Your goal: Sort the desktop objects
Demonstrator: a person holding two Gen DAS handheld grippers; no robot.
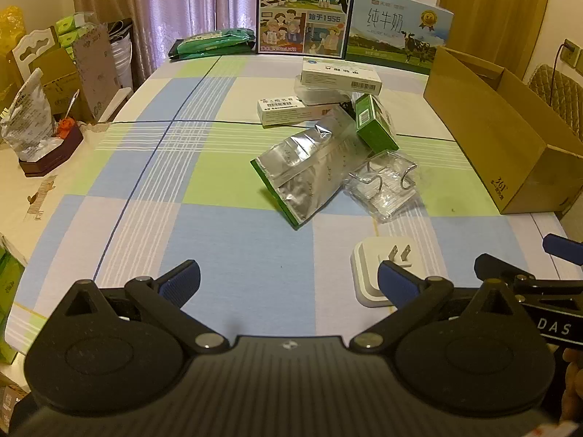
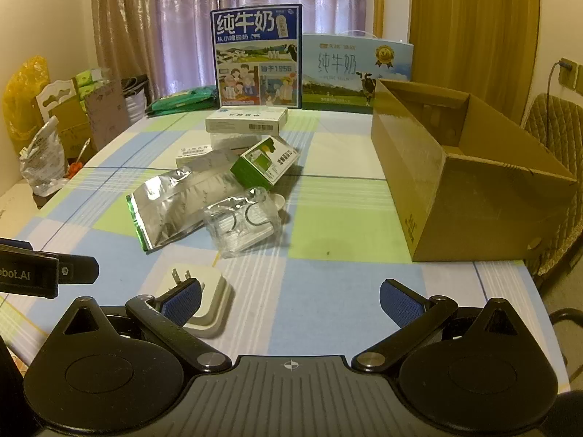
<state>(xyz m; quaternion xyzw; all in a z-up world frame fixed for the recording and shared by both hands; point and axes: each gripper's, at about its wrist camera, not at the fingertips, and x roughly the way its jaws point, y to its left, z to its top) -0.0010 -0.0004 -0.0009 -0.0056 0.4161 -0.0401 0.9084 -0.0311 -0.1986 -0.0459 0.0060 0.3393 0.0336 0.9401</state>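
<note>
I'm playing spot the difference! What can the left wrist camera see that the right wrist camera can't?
Only the left wrist view shows the dark box on the side table and the right gripper at its edge. Only the right wrist view shows inside the cardboard box, a small white scoop, and the left gripper at its edge. Both show the white plug adapter, silver pouch, clear packet, green box and milk cartons.
</note>
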